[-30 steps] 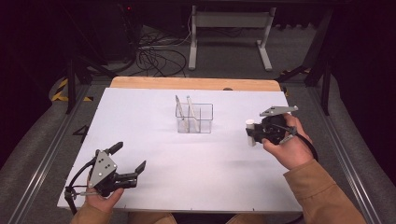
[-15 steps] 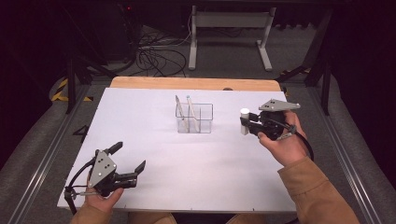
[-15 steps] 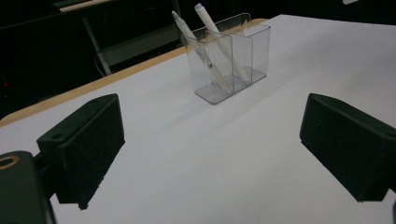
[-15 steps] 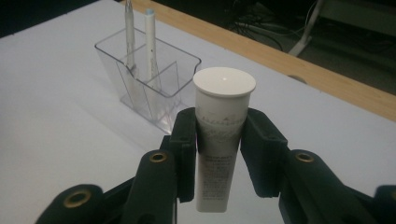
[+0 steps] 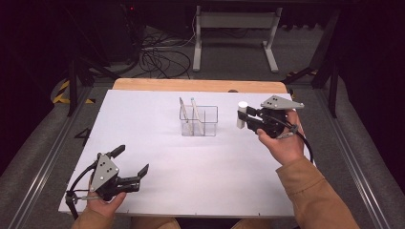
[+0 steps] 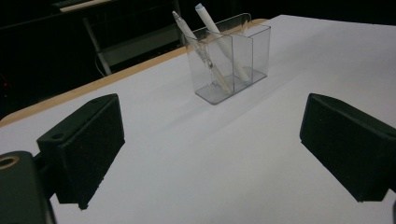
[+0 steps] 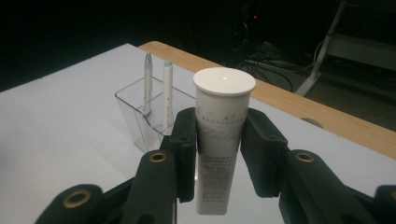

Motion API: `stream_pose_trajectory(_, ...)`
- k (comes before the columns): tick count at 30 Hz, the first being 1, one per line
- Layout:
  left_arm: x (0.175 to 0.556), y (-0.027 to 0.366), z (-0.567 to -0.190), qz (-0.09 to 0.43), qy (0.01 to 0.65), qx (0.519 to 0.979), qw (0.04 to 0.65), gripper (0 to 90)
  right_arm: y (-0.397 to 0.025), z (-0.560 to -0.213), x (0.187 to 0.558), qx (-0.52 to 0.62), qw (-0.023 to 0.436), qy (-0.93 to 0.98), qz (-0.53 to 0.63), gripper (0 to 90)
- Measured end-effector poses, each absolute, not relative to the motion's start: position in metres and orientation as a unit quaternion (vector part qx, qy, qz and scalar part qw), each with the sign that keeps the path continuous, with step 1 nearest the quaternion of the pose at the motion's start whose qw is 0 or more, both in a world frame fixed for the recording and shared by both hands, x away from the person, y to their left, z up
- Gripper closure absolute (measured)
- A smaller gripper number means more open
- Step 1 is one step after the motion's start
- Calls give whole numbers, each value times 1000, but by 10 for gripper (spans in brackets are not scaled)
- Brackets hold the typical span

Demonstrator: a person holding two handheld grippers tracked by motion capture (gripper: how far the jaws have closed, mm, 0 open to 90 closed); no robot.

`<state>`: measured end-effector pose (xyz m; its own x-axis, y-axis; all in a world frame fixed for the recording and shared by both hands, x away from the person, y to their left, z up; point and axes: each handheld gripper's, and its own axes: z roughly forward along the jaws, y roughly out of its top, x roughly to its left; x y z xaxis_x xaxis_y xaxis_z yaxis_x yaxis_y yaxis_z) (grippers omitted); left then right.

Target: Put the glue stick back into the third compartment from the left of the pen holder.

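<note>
Right gripper (image 5: 244, 119) is clamped on a white tube (image 5: 241, 114), held upright above the tabletop (image 5: 157, 119) near its right edge and toward the far side. In the right gripper view the two black jaws press the tube (image 7: 219, 140) from either side at about mid-height — its flat round cap stands clear above them and its lower end hangs below. The tube is white and cylindrical, with fine grey print on its body too small to read.

Just beside it, toward the middle of the far edge, stands a clear plastic holder (image 5: 205, 121) split into compartments; two pens (image 5: 188, 117) lean in its left part, while the right part looks bare. A strip of open white surface lies between the tube and the holder's right wall.

Left gripper (image 5: 128, 167) rests low near the near-left corner, its jaws spread wide with nothing between them. From the left gripper view the holder (image 6: 233, 60) sits well apart — a broad stretch of bare tabletop runs between. The whole near half and the left side are free. A wooden strip (image 5: 200, 86) shows along the far edge, and beyond it dark floor with cables (image 5: 157, 59) and a metal stand (image 5: 234, 33).
</note>
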<state>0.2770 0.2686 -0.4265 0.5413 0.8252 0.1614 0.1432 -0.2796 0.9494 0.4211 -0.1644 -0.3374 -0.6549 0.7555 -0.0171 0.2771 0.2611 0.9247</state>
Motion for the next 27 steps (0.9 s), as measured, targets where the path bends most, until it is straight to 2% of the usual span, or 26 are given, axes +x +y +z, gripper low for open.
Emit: stream_pose_trajectory(27, 278, 269, -427, 341, 335, 724, 498, 72, -123, -349, 452, 325, 208, 732, 562, 673)
